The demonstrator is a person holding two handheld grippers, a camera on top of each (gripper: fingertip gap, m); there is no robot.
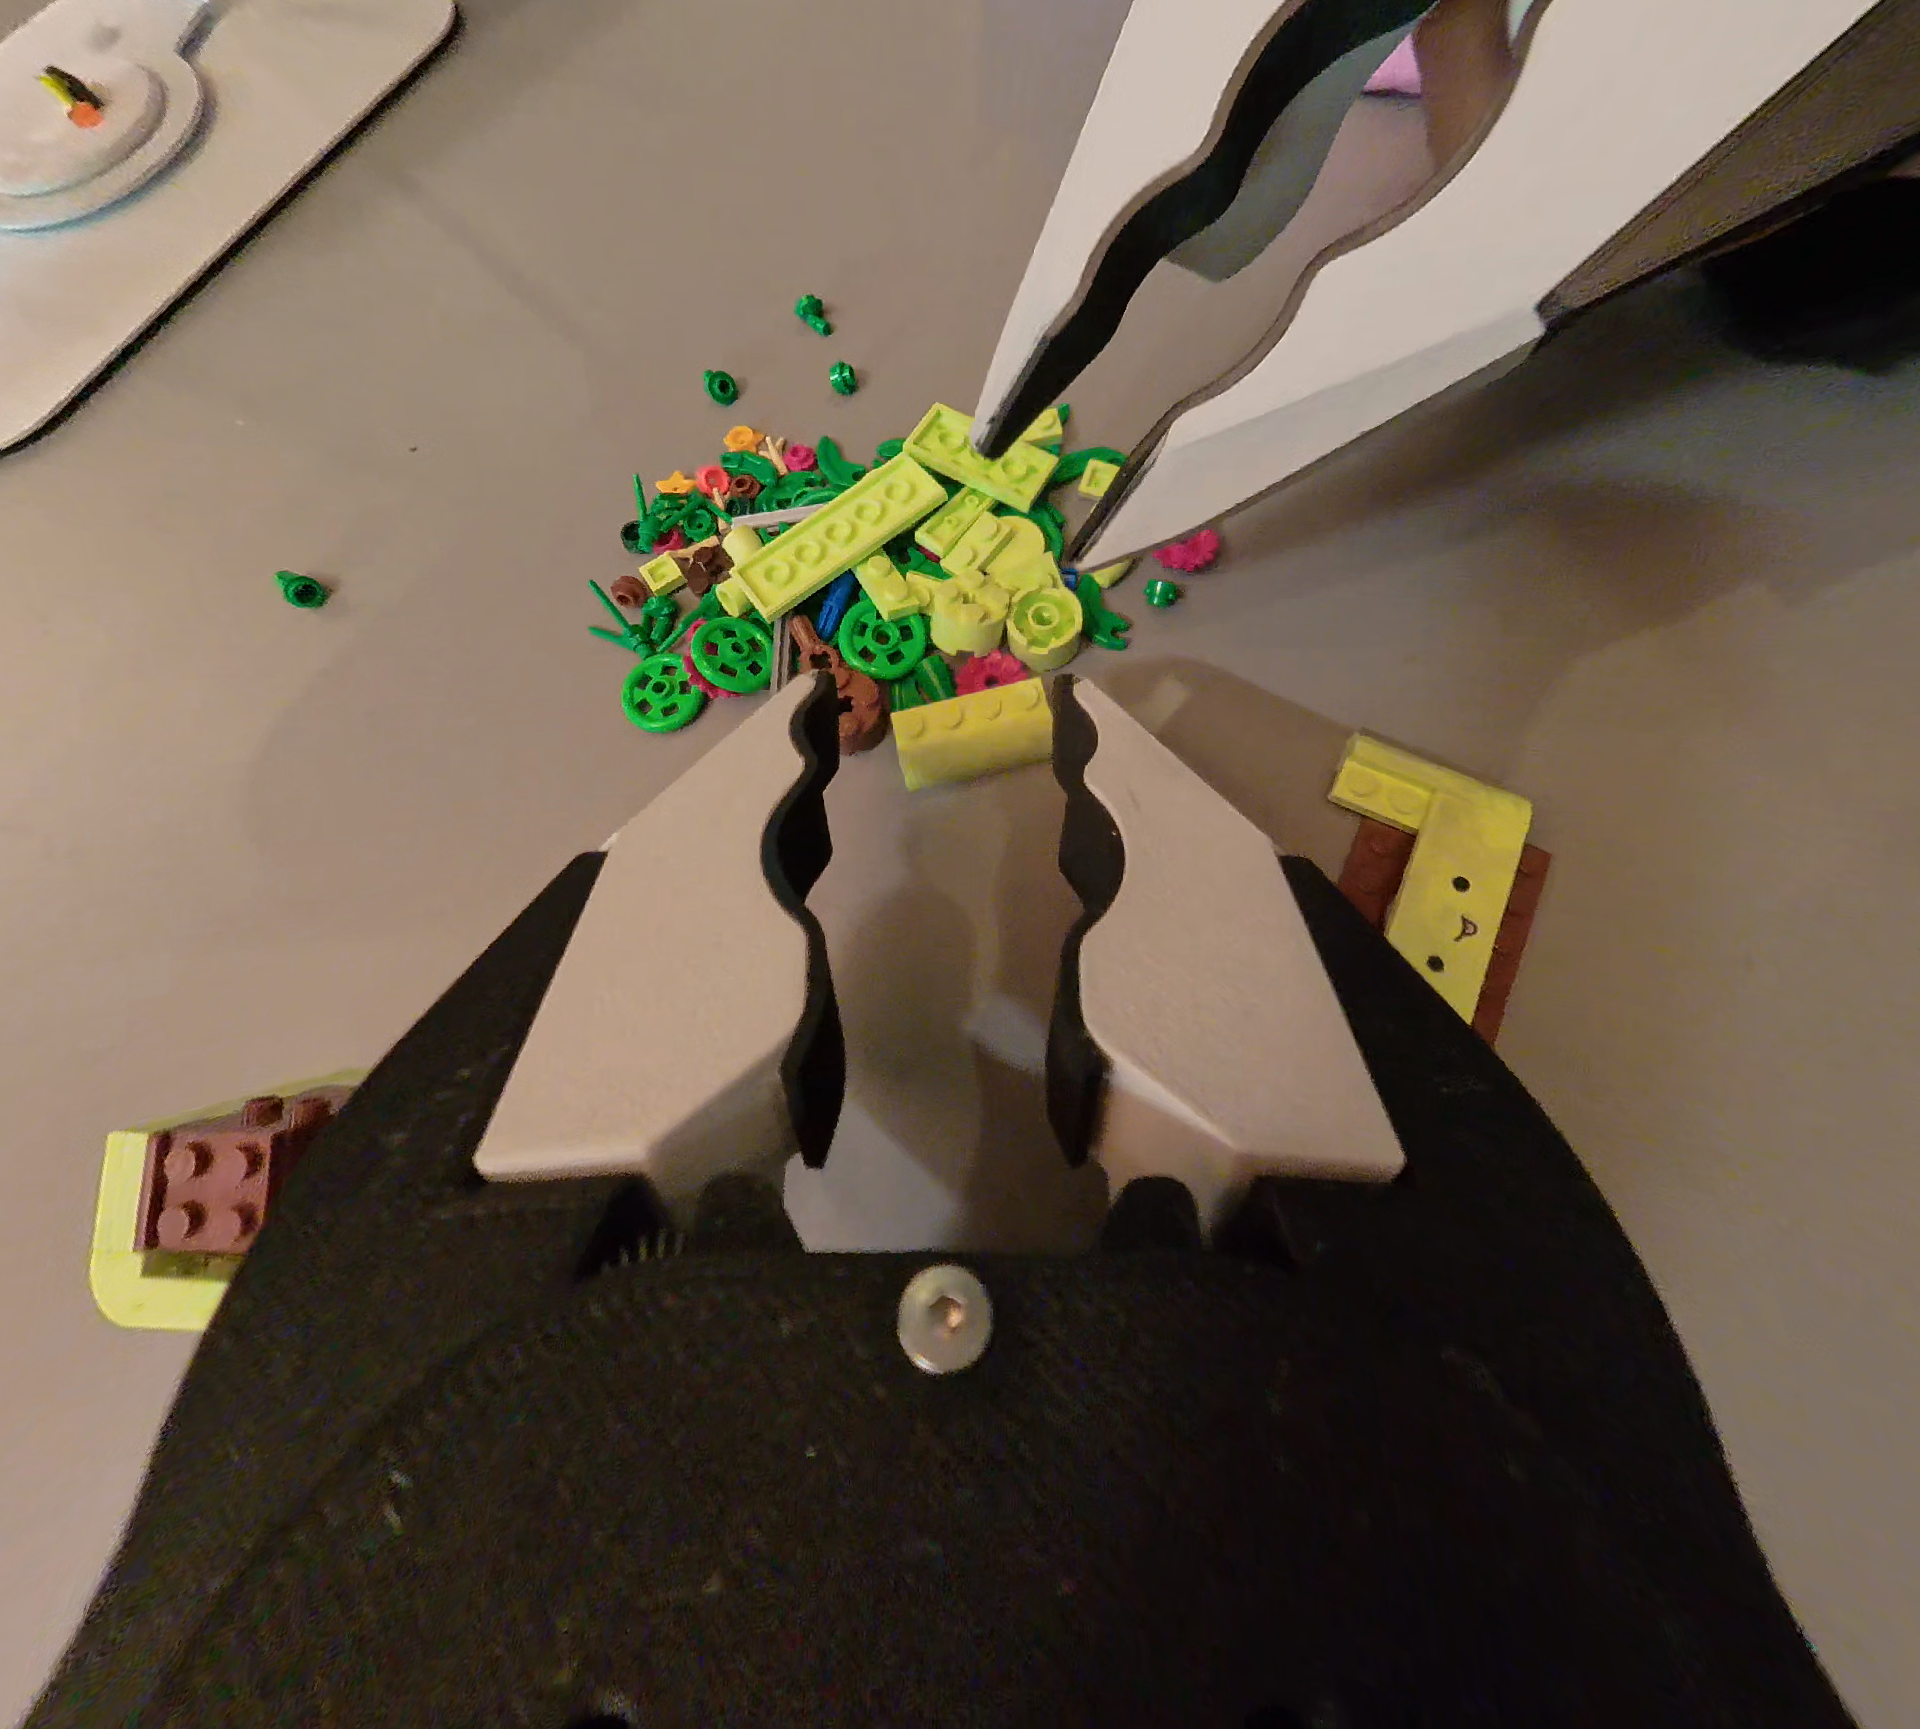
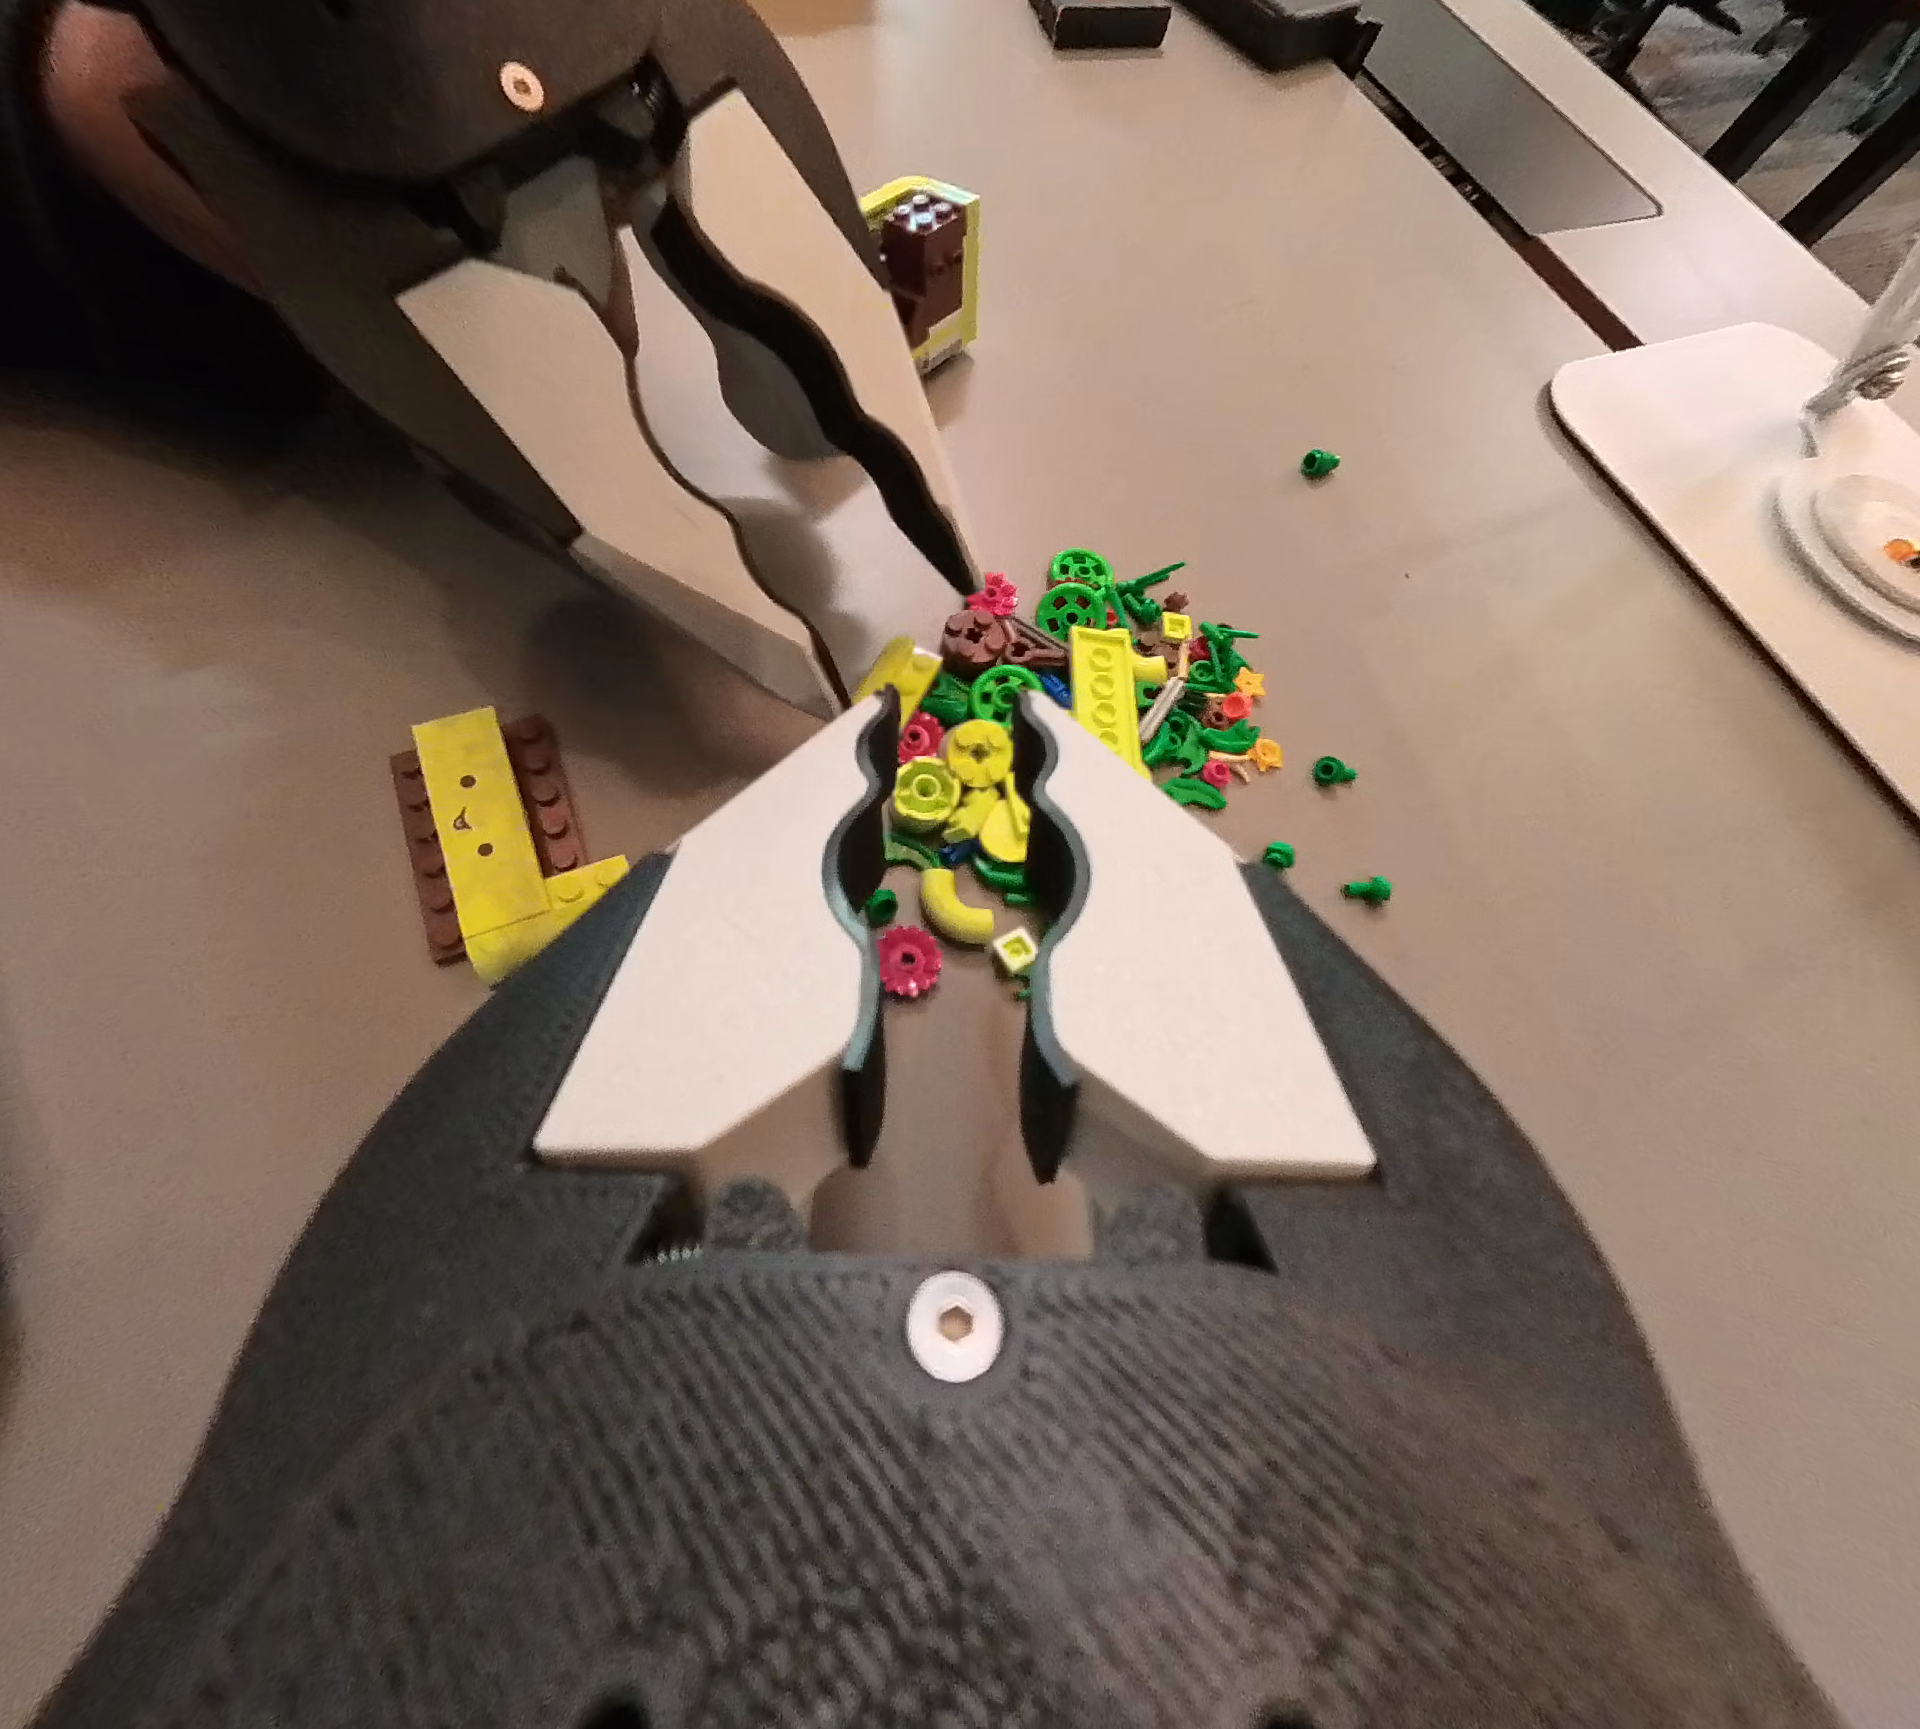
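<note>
A pile of small bricks [image 1: 862, 557], lime, green, brown and pink, lies on the grey table [image 1: 623, 225]. My left gripper [image 1: 940, 687] is open at the pile's near edge, with a lime brick [image 1: 971, 729] lying between its fingertips. My right gripper [image 1: 1039, 500] comes in from the upper right, open, and one tip touches a lime plate [image 1: 977, 458] on top of the pile. In the right wrist view my right gripper [image 2: 956, 703] stands open over the pile [image 2: 1122, 692], with round lime pieces [image 2: 951, 775] between its fingers. The left gripper [image 2: 904, 640] is opposite.
A lime and brown L-shaped build with a drawn face [image 1: 1444, 879] [image 2: 488, 838] lies beside the pile. A second lime and brown block build [image 1: 187, 1201] [image 2: 935, 266] stands apart. A white stand base [image 1: 208, 152] [image 2: 1745, 474], stray green studs [image 1: 301, 588] and black boxes [image 2: 1101, 6] are about. The tips of both grippers are at nearly the same place.
</note>
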